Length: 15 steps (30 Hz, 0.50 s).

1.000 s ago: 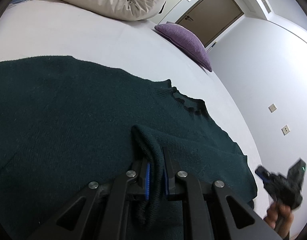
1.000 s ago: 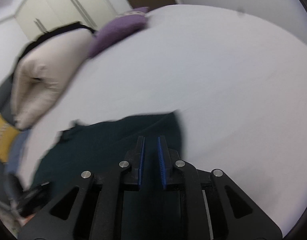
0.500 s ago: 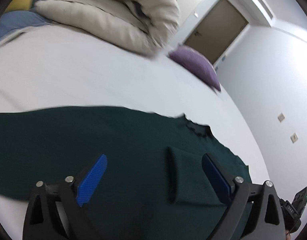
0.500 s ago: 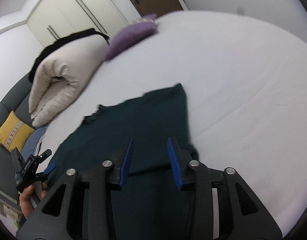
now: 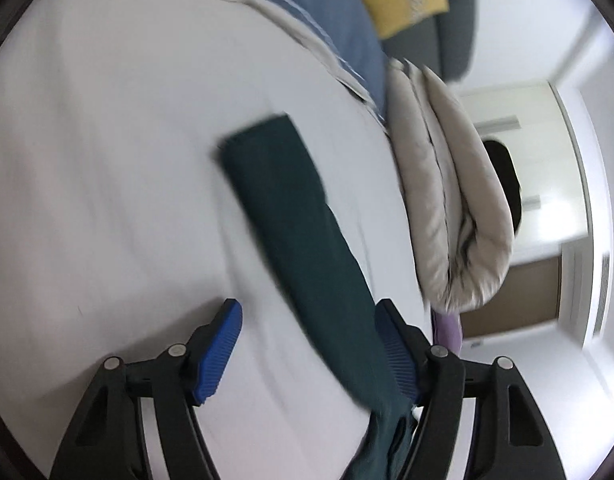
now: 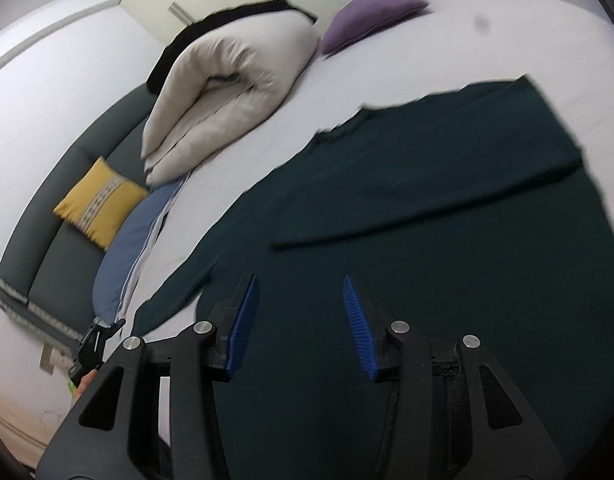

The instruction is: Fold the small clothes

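A dark green knit sweater (image 6: 447, 208) lies flat on the white bed (image 6: 487, 32), with its right sleeve folded across the body. In the left wrist view its other sleeve (image 5: 295, 224) stretches out over the sheet. My left gripper (image 5: 307, 348) is open and empty, hovering over the near end of that sleeve. My right gripper (image 6: 303, 320) is open and empty, just above the sweater's body. The left gripper also shows small at the bed's far edge in the right wrist view (image 6: 95, 344).
A rolled cream duvet (image 6: 227, 88) lies at the head of the bed, a purple pillow (image 6: 371, 8) beside it. A blue pillow (image 6: 139, 232) and a yellow cushion (image 6: 99, 200) rest against a dark grey headboard (image 6: 59, 200). Wardrobe doors stand behind.
Both grippers were shut, the left on a fold of sweater; both have opened and let go. The left has swung left to face the outstretched sleeve; the right has pulled back.
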{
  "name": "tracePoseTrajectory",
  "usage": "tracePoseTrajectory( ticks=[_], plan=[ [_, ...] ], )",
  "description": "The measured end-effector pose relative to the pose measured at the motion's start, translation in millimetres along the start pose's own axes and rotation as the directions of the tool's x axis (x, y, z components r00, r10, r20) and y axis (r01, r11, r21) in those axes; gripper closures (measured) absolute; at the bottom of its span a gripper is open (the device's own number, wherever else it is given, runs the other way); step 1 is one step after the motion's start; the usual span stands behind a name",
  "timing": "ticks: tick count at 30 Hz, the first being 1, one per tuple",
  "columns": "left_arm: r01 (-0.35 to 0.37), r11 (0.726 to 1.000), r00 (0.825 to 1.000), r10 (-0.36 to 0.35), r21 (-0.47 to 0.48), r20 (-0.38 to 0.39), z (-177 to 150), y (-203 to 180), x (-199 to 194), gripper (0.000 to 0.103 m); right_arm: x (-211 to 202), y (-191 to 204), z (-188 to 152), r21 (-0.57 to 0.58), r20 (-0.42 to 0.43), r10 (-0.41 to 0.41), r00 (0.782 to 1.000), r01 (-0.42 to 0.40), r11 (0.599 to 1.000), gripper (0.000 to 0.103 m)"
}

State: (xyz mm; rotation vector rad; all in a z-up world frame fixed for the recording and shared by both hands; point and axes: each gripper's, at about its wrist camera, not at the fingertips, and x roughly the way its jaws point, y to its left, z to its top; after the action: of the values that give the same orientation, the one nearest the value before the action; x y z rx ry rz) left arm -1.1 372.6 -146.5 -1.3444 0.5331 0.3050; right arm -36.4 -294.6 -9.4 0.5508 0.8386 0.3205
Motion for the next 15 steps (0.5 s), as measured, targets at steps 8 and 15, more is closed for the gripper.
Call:
tracePoseTrajectory(
  ticks=[8, 15],
  plan=[
    [0.03, 0.986, 0.999, -0.025, -0.162, 0.028, 45.7, 8.6, 45.6, 0.072, -2.8, 24.6, -11.1, -0.039, 0.014, -0.006, 1.0, 0.006, 0.999, 0.061],
    [-0.026, 0.977, 1.0, 0.024, 0.213, 0.015, 8.8, -85.4, 46.3, 0.095, -20.8, -7.2, -6.6, 0.006, 0.043, -0.025, 0.999, 0.025, 1.0, 0.061]
  ],
)
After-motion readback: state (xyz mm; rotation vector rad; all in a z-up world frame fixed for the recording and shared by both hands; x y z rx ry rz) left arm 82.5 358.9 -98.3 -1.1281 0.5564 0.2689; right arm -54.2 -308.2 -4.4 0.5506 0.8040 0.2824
